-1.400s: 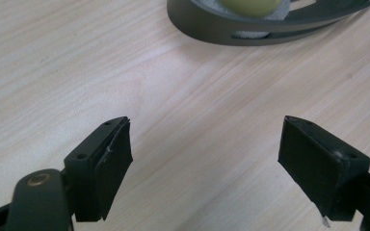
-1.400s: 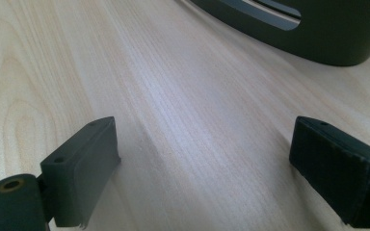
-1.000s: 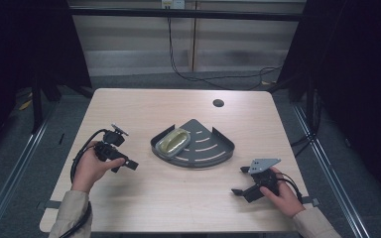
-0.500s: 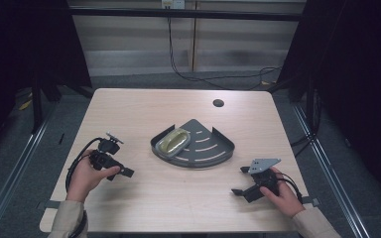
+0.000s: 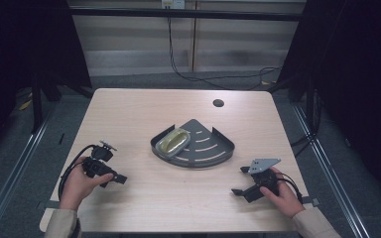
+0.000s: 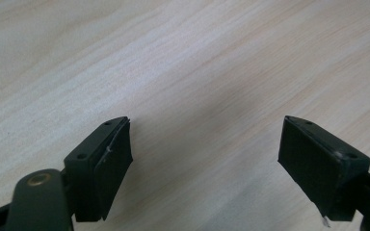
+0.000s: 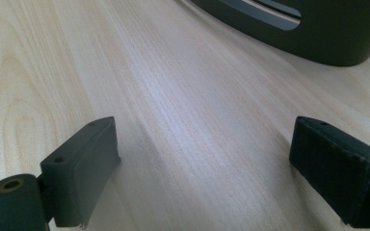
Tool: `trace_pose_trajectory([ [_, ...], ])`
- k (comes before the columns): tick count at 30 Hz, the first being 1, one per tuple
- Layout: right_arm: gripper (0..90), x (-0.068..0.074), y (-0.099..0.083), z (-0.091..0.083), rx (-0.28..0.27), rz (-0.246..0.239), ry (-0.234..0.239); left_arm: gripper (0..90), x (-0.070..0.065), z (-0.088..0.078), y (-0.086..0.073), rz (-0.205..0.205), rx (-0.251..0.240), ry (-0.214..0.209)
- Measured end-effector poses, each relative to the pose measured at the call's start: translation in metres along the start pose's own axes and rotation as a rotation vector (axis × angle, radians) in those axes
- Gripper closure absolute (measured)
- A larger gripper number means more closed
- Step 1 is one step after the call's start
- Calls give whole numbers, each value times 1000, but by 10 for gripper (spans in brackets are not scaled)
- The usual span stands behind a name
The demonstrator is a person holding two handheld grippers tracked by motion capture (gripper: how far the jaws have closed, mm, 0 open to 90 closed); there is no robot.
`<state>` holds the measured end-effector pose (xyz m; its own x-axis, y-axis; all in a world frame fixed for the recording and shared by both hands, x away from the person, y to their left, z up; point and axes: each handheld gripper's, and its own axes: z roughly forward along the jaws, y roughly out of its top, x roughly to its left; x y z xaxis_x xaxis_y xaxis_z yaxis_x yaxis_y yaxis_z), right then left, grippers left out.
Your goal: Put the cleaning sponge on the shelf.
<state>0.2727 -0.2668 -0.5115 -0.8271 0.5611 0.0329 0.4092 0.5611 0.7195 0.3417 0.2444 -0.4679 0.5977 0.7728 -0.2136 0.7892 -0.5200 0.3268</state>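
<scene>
Soap bar [image 5: 174, 141], glossy yellow-green oval, lies in left part of dark slotted fan-shaped tray [image 5: 213, 153] mid pale wood-grain worktop [image 5: 144, 109]. Left claw [image 5: 113, 173] and right claw [image 5: 240, 180]: flat black pads apart, nothing between.

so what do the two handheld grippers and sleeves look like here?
Both are black. The left gripper trails a looped black cable; the right gripper carries a grey three-cornered plate on top. The pads are flat, black and rectangular. Sleeves are light beige.
</scene>
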Motion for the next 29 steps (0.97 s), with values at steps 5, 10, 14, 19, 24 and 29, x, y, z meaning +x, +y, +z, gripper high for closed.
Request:
trace_pose_trajectory([
  [5,95,0,0,0,0,0,0,188,1,3,-6,28,12,15],
  [10,96,0,0,0,0,0,0,180,-1,4,-11,53,-3,39],
  [14,95,0,0,0,0,0,0,158,-2,5,-15,97,-12,64],
  [19,95,0,0,0,0,0,0,153,-6,7,-18,130,-29,99],
  [24,95,0,0,0,0,0,0,143,-8,8,-20,144,-37,108],
  [29,96,0,0,0,0,-1,0,145,-9,9,-18,151,-22,120],
])
